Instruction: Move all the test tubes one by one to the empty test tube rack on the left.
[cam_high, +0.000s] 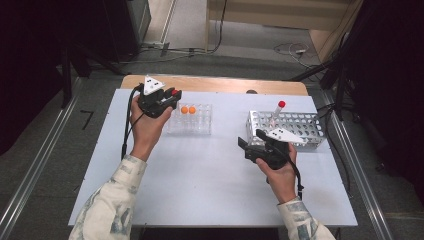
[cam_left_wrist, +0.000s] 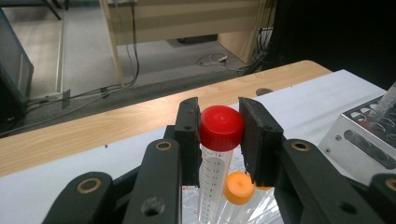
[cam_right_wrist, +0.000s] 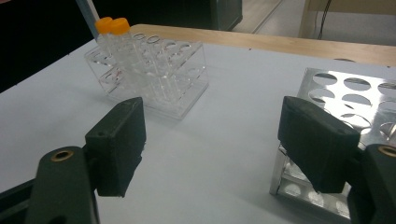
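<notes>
Tube (cam_left_wrist: 215, 154) with red cap sits clamped in our left gripper (cam_left_wrist: 219, 135), over the clear rack (cam_high: 190, 120) near the desk's far left corner; our right gripper (cam_right_wrist: 212, 144) gapes empty beside the metal rack (cam_right_wrist: 355, 102).

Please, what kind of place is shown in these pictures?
Probably a laboratory-style test bench. A clear plastic tube rack with orange-capped tubes and a perforated metal tube rack stand on a white table; cables lie across the floor behind.
</notes>
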